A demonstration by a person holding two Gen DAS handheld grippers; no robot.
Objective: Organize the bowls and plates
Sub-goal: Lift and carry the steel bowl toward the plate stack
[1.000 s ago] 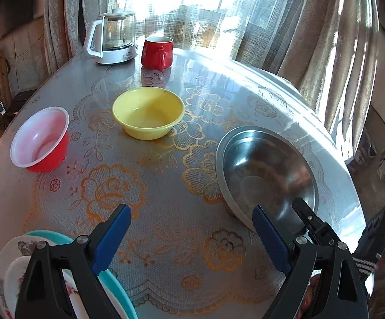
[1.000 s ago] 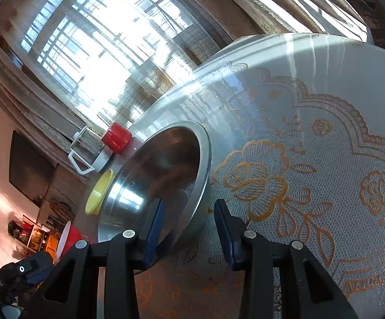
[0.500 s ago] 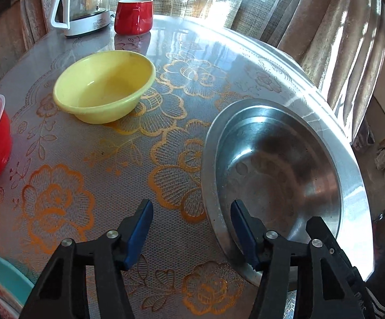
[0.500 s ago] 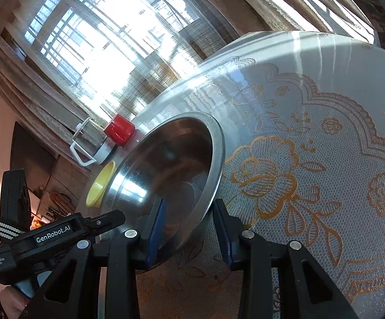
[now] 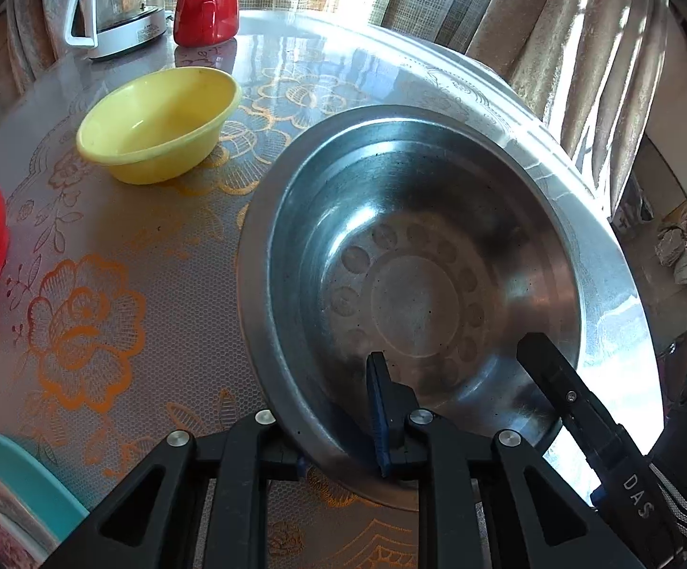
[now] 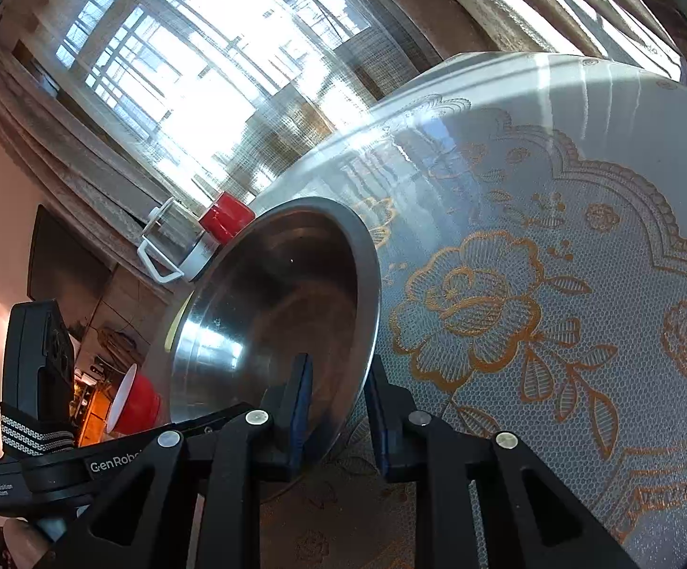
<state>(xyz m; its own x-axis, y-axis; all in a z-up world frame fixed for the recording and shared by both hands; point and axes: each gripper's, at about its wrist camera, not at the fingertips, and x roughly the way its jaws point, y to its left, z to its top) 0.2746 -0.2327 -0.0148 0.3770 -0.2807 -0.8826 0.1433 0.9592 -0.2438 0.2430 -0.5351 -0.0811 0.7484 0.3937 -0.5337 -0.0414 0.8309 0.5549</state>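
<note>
Two black plastic grippers, the left gripper (image 5: 338, 431) and right gripper (image 6: 336, 415), carry blue-padded jaws on triangular cut-out arms fixed by silver screws. Behind the jaws, white "GenRobot" and "DAS" lettering and a black-and-white striped strap (image 6: 30, 436).

Your left gripper (image 5: 338, 436) is closing its jaws over the near rim of the steel basin (image 5: 438, 256), one blue pad inside it. Your right gripper (image 5: 576, 403) reaches in from the right. Behind stands a yellow bowl (image 5: 158, 125).

Lace-covered table (image 5: 120, 256) bears yellow bowl (image 5: 158, 125), mug (image 5: 207, 14), seemingly a kettle (image 5: 116, 9).
</note>
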